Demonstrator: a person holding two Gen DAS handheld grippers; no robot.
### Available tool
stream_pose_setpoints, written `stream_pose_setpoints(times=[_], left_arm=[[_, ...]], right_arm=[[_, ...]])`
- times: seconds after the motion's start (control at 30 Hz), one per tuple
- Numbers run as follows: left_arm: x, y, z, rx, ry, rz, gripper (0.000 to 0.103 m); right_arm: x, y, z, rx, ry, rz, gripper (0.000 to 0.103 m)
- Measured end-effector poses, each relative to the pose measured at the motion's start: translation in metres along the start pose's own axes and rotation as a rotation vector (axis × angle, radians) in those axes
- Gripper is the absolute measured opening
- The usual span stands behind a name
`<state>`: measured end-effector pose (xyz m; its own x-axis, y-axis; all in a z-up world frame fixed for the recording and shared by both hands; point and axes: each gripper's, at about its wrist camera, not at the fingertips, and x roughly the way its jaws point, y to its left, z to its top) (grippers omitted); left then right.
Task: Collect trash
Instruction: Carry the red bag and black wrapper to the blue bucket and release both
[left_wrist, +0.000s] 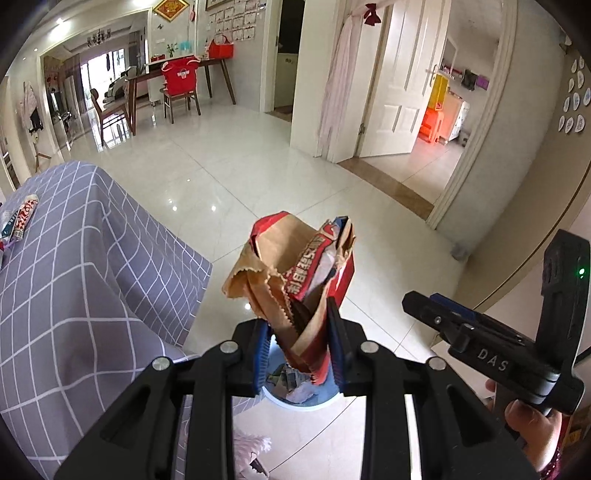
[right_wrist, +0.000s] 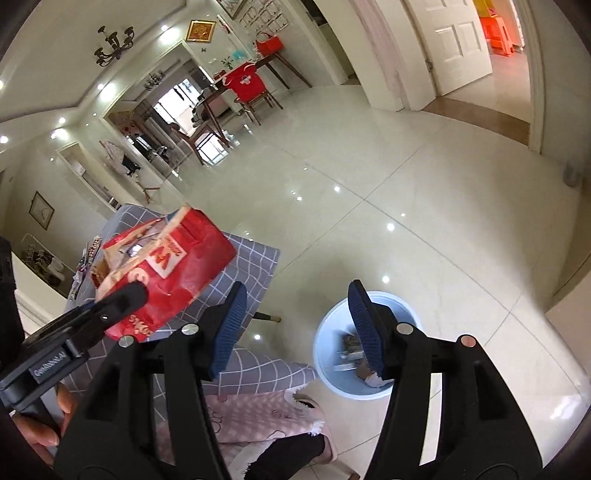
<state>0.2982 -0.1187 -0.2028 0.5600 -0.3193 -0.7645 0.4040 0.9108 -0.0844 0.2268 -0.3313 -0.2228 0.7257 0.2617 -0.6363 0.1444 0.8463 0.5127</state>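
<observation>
Red-and-brown paper bag (left_wrist: 295, 280), crumpled and torn, clamped upright between the blue pads of the left gripper (left_wrist: 297, 354), held over the pale blue bin (right_wrist: 332, 332) on the white tiled floor (left_wrist: 240, 166). Inside the bin, scraps of paper and wrappers. Right gripper (right_wrist: 295, 325) spread wide with nothing between its fingers, hovering above the bin's near rim. Just beside the bin, a table draped in grey checked cloth (left_wrist: 74, 277), with a few more wrappers (left_wrist: 22, 218) lying on its far end.
</observation>
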Motion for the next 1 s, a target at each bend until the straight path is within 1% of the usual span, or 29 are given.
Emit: stream_pose_setpoints(times=[0.07, 0.37, 0.53, 0.6, 0.77, 0.8, 0.87, 0.9, 0.93, 0.97, 1.0], left_arm=[[0.005, 0.001, 0.005, 0.003, 0.011, -0.003, 0.027], [0.023, -0.007, 0.001, 0.015, 0.047, -0.027, 0.027], [0.027, -0.007, 0.005, 0.030, 0.051, -0.040, 0.027], [0.028, -0.008, 0.008, 0.035, 0.051, -0.047, 0.027], [0.031, -0.015, 0.014, 0.054, 0.034, -0.062, 0.028], [0.031, -0.016, 0.016, 0.052, 0.032, -0.065, 0.032], [0.035, -0.016, 0.019, 0.042, 0.048, -0.054, 0.055], [0.034, -0.015, 0.020, 0.035, 0.043, -0.040, 0.074], [0.032, -0.015, 0.021, 0.028, 0.028, -0.030, 0.079], [0.029, -0.013, 0.021, 0.020, 0.012, -0.021, 0.079], [0.028, -0.012, 0.021, 0.019, 0.015, -0.022, 0.079]], right_arm=[[-0.001, -0.002, -0.001, -0.001, 0.002, 0.000, 0.057], [-0.006, 0.001, 0.001, 0.008, -0.013, -0.017, 0.057], [-0.014, 0.004, 0.000, 0.006, -0.055, -0.037, 0.059], [-0.021, 0.006, 0.001, 0.006, -0.085, -0.052, 0.060], [-0.034, 0.005, 0.002, 0.020, -0.146, -0.054, 0.060], [-0.037, 0.005, 0.002, 0.020, -0.162, -0.059, 0.060], [-0.044, 0.005, 0.005, 0.029, -0.199, -0.067, 0.060], [-0.048, 0.004, 0.005, 0.034, -0.216, -0.070, 0.060], [-0.050, 0.004, 0.005, 0.035, -0.222, -0.072, 0.060], [-0.051, 0.004, 0.006, 0.035, -0.224, -0.073, 0.060], [-0.051, 0.004, 0.006, 0.034, -0.220, -0.071, 0.060]])
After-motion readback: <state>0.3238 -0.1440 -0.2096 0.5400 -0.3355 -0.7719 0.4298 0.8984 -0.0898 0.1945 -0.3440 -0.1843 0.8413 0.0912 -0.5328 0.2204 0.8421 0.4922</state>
